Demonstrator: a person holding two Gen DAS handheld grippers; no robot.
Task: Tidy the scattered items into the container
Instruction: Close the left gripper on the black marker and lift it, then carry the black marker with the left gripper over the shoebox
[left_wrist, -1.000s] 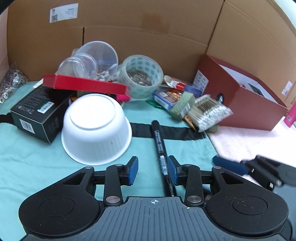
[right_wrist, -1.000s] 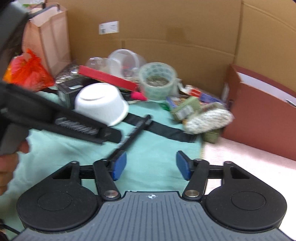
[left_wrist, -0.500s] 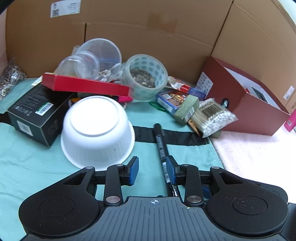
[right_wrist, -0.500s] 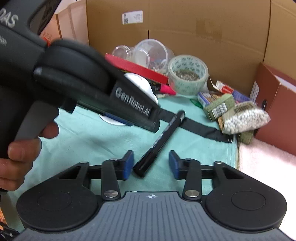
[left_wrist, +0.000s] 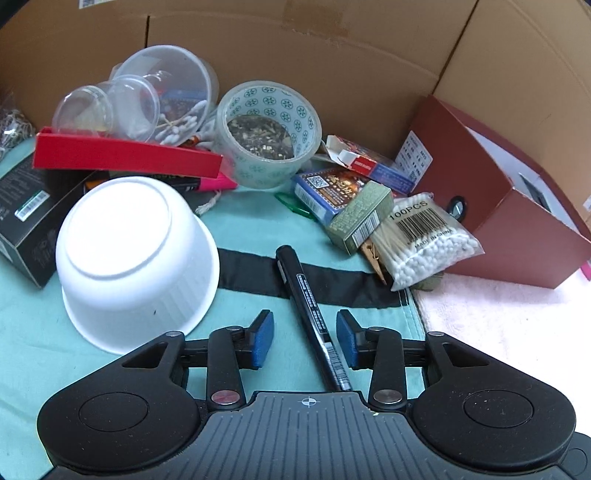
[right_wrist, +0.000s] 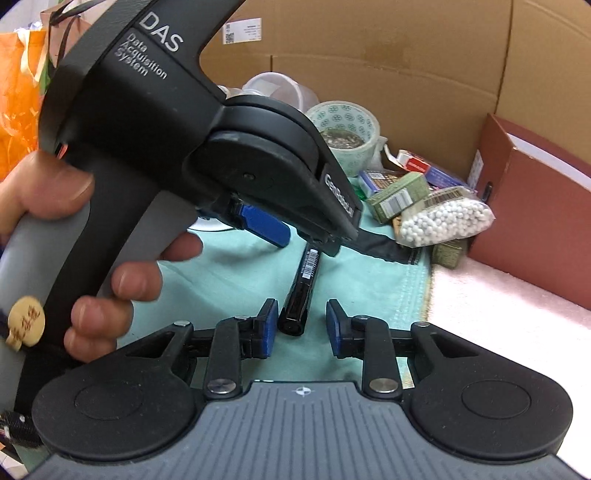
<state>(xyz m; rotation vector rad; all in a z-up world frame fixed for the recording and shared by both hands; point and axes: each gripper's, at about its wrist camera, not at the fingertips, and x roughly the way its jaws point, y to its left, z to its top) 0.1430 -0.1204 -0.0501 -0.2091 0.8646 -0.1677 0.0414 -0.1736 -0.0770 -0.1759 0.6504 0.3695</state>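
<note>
— Both grippers have closed in on the black cylindrical marker pen (left_wrist: 309, 310) since a second ago.

— Gripping?

— Left gripper (left_wrist: 305, 339) and right gripper (right_wrist: 302, 328) are closing, pads not touching; pen lies mid-cloth (left_wrist: 258, 229). Next: pinch, lift toward the maroon cardboard box (left_wrist: 517, 221).

Both grippers have closed in on the black marker (left_wrist: 309, 314) lying on the teal cloth (left_wrist: 251, 236): the left gripper (left_wrist: 305, 339), which a second ago had its pads set wider, now straddles the pen's middle with jaws closing but not yet touching it. The right gripper (right_wrist: 300, 328), earlier wide apart and short of the pen, now brackets its near end, jaws likewise closing. In the right wrist view the left tool and the hand (right_wrist: 92, 254) holding it have swung in to fill the left side.
</note>
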